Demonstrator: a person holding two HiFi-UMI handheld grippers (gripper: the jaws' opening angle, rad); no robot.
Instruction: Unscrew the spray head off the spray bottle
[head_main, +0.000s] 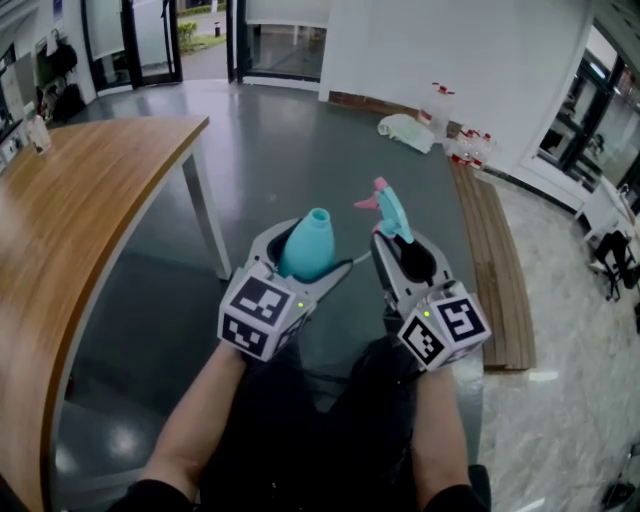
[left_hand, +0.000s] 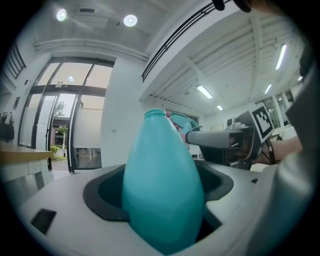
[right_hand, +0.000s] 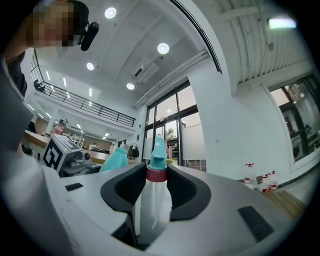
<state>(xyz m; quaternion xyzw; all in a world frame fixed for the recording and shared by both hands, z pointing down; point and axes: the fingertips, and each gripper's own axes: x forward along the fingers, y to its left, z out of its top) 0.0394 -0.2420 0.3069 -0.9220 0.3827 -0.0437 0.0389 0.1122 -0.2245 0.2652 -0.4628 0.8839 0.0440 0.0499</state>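
Task looks essentially complete. The teal spray bottle (left_hand: 162, 175) and the spray head (right_hand: 157, 160) are two separate pieces, one in each claw, both held in the air over the floor in front of the person's lap. The bottle's neck is bare at the top, with no collar or trigger on it. The head, teal with a pink trigger tip and a dark red collar, sits just beside the bottle and apart from it. A pale translucent part hangs below its collar. Judging from that, the unscrewing is done; what may remain is setting the parts down, perhaps on the wooden table (head_main: 70, 220) off to the left. Left claw (head_main: 305, 257): clenched round the wide belly of the bottle, the dark pads pressing it on both sides, neck pointing away from the hand. Right claw (head_main: 405, 250): set fairly wide yet grasping the spray head, its pads closing on the collar and the translucent part beneath, teal nozzle sticking out past the jaws.
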